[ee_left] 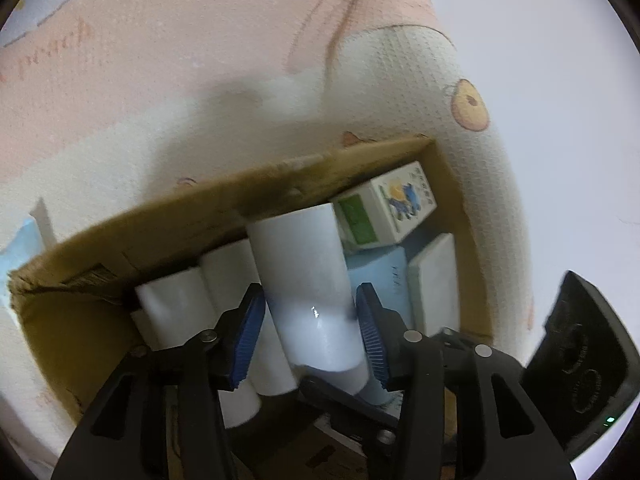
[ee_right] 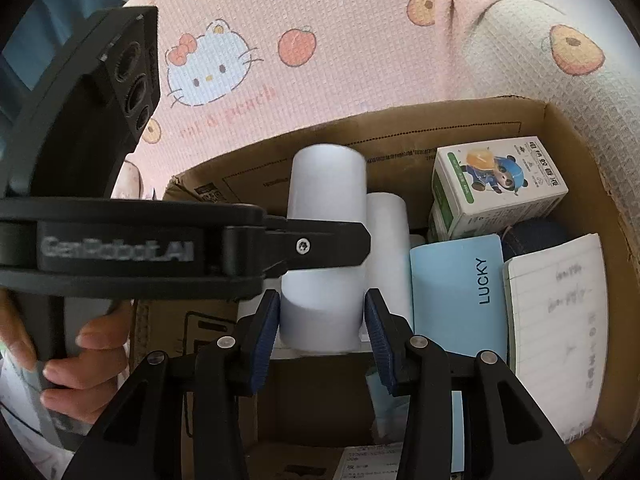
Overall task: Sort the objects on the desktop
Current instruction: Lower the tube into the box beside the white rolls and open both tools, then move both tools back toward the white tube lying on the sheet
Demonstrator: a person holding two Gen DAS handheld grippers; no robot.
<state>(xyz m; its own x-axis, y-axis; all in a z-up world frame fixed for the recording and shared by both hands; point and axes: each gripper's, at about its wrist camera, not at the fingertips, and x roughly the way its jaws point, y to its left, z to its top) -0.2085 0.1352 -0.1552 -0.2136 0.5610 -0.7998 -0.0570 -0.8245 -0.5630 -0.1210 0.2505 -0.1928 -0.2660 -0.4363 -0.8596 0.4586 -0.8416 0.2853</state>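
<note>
Nearest in the left wrist view, the left gripper [ee_left: 310, 326] stands with its blue ribbed pads [ee_left: 250, 340] apart around a tall white plastic cylinder [ee_left: 304, 280]; a narrow gap shows on each side, so the pads do not press on it. The cylinder leans inside the brown cardboard box [ee_left: 224, 204], its lower end resting on other white rolls [ee_left: 172, 308].

In the right wrist view, the right gripper [ee_right: 320, 338] frames the base of the same white cylinder [ee_right: 326, 184] with its jaws apart; whether its pads touch the cylinder I cannot tell. A hand [ee_right: 76, 364] grips the black handle of the left gripper, whose finger [ee_right: 316, 246] crosses in front of the cylinder.

Just beside the cylinder lies a pale blue card printed "LUCKY" [ee_right: 460, 292], then a lined white notebook [ee_right: 560, 320] against the box's right wall. Farther back sits a small white and green carton with a cartoon panda [ee_right: 500, 184].

Beyond the box spreads a pink cloth printed with cartoon cats and peaches [ee_right: 320, 60].
</note>
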